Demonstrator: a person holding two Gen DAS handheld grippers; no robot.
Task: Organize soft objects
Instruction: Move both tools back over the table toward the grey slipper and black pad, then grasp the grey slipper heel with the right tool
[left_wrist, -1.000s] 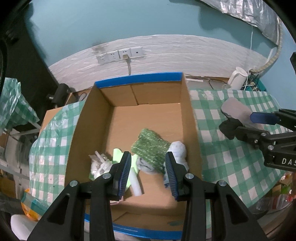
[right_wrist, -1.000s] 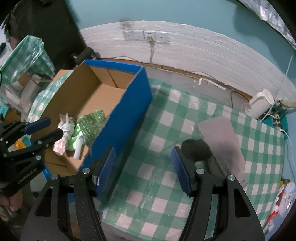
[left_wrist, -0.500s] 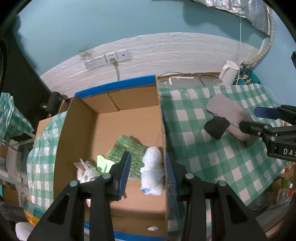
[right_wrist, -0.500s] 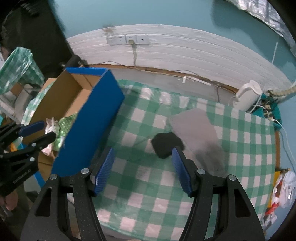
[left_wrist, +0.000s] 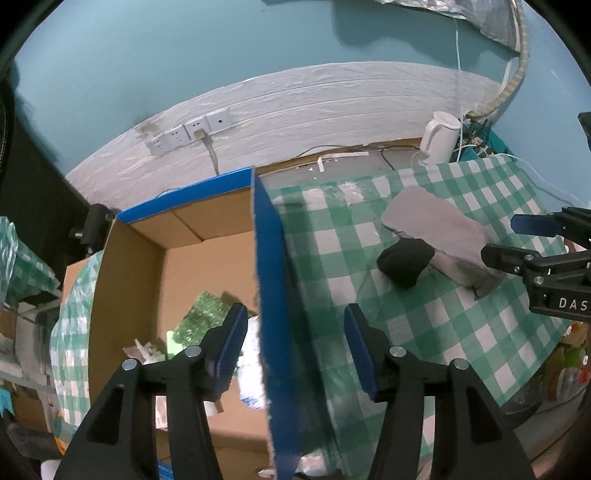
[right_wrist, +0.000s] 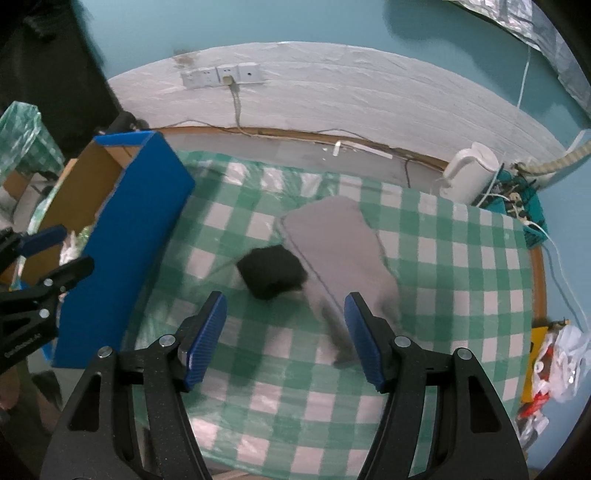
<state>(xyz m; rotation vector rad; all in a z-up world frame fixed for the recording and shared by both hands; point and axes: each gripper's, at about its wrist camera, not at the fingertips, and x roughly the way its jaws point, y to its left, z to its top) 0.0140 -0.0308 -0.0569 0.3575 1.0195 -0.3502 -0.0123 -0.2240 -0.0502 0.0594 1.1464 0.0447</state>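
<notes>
A black soft lump (right_wrist: 271, 271) lies on the green checked tablecloth (right_wrist: 461, 258), against a flat grey cloth (right_wrist: 336, 240). Both also show in the left wrist view: the lump (left_wrist: 404, 260) and the grey cloth (left_wrist: 436, 225). My right gripper (right_wrist: 284, 338) is open and empty, just in front of them. My left gripper (left_wrist: 293, 349) is open and empty, straddling the right wall of the blue-edged cardboard box (left_wrist: 273, 295). Inside the box lie a green sparkly piece (left_wrist: 201, 319), a white bundle (left_wrist: 249, 365) and other soft things.
A white kettle (right_wrist: 467, 171) and tangled cables stand at the table's back right. Wall sockets (right_wrist: 221, 75) with a plugged lead are on the white wall. The box (right_wrist: 133, 229) takes up the table's left side. A yellow item and plastic bags lie beyond the right edge.
My left gripper has swung right, from over the box's contents to astride its right wall. My right gripper has moved right and forward, so the black lump and grey cloth sit just ahead.
</notes>
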